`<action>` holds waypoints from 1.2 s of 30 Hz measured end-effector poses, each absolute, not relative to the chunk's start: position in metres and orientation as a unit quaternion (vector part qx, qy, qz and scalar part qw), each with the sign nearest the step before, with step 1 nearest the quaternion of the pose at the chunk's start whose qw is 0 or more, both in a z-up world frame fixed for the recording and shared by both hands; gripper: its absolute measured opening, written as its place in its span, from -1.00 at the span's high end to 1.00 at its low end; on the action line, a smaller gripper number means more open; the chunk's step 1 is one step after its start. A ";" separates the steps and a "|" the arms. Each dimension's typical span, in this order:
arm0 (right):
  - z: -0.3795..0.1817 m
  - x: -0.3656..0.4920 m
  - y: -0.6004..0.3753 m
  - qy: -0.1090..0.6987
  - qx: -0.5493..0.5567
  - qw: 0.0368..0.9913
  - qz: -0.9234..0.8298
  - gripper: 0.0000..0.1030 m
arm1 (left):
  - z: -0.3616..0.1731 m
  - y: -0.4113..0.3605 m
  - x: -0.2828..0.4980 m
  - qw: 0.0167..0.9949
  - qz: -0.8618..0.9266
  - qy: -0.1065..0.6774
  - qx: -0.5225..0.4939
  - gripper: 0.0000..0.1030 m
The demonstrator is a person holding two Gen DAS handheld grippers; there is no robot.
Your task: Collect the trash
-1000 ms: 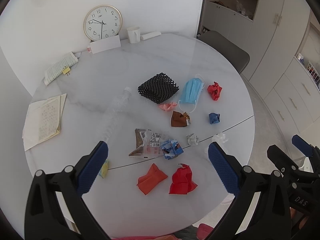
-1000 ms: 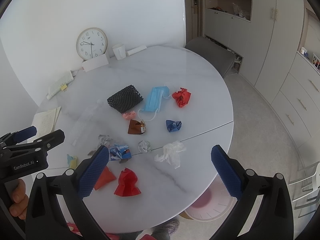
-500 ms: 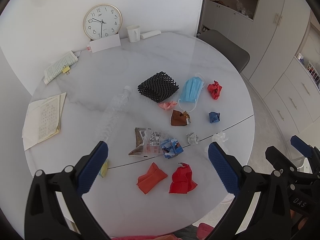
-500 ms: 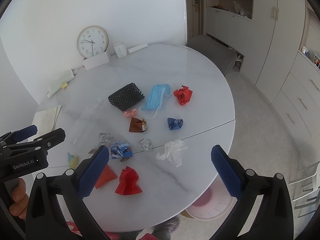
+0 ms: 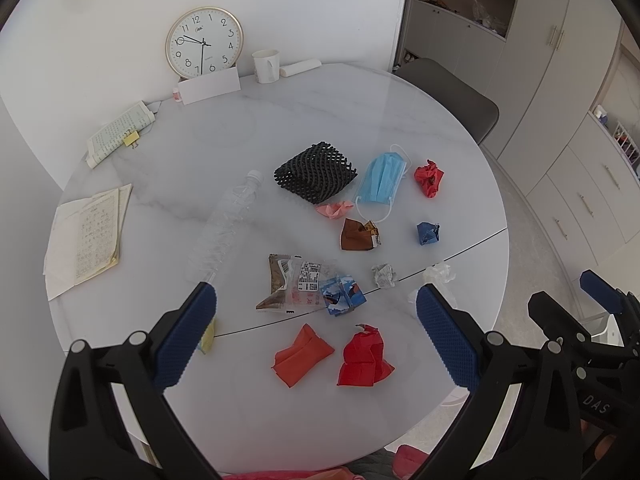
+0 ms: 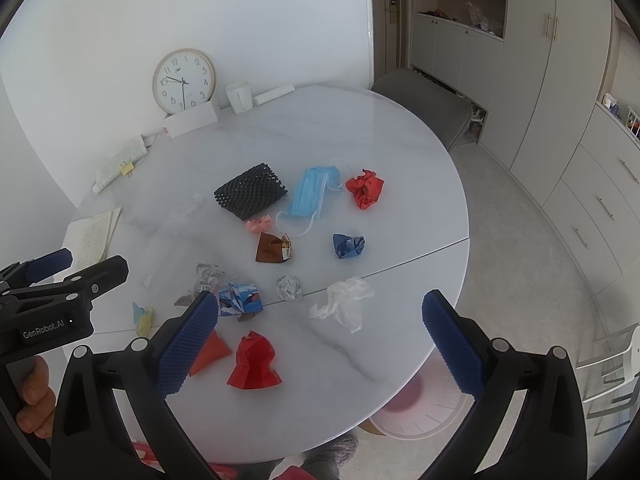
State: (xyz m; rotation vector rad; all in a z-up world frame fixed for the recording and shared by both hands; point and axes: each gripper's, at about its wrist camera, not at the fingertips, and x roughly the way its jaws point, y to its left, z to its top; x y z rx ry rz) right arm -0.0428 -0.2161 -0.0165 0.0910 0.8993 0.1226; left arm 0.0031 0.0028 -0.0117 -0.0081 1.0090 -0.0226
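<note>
I'm holding both claws wide apart, nothing clamped. Left claw (image 5: 316,334) is sitting at the bottom of its frame, right claw (image 6: 320,334) likewise, both hovering above the near edge of the round table (image 5: 248,128), touching nothing.

Closest to the left claw, lower centre of frame: orange paper (image 5: 302,355) and red paper (image 5: 365,358), side by side, just apart. Just above them a clear snack wrapper (image 5: 292,283) is touching a blue printed wrapper (image 5: 343,294). A small yellow scrap (image 5: 207,338) is peeking out beside my left pad.

Centre of the right claw's frame: white crumpled plastic (image 6: 344,300) and a grey paper ball (image 6: 289,287), near the table seam.

Further up, mid-frame: brown wrapper (image 5: 359,235), blue paper ball (image 5: 428,233), pink scrap (image 5: 335,209), blue face mask (image 5: 382,179), black foam net (image 5: 316,174), red crumpled ball (image 5: 429,176). A clear plastic bottle (image 5: 226,226) is lying on its side, left of centre.

Lower right of the right frame, a pink bin (image 6: 420,416) is showing below the table edge, partly hidden; contents unclear.

Progress, my read: basically at the start. All visible trash is lying on the table, none gripped. Everything is left to do. The clock (image 5: 204,43), cup (image 5: 266,65) and papers (image 5: 86,240) in the upper left probably aren't trash.
</note>
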 end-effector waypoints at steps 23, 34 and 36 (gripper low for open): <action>-0.017 -0.043 -0.216 0.434 0.043 0.898 0.058 -0.97 | -0.011 0.002 0.003 0.875 -0.012 0.483 -0.003 -0.86; -0.018 -0.043 -0.216 0.433 0.042 0.899 0.056 -0.97 | -0.011 0.000 0.004 0.876 -0.014 0.482 -0.002 -0.86; -0.018 -0.043 -0.217 0.432 0.043 0.899 0.056 -0.97 | -0.011 0.001 0.004 0.876 -0.016 0.482 -0.001 -0.86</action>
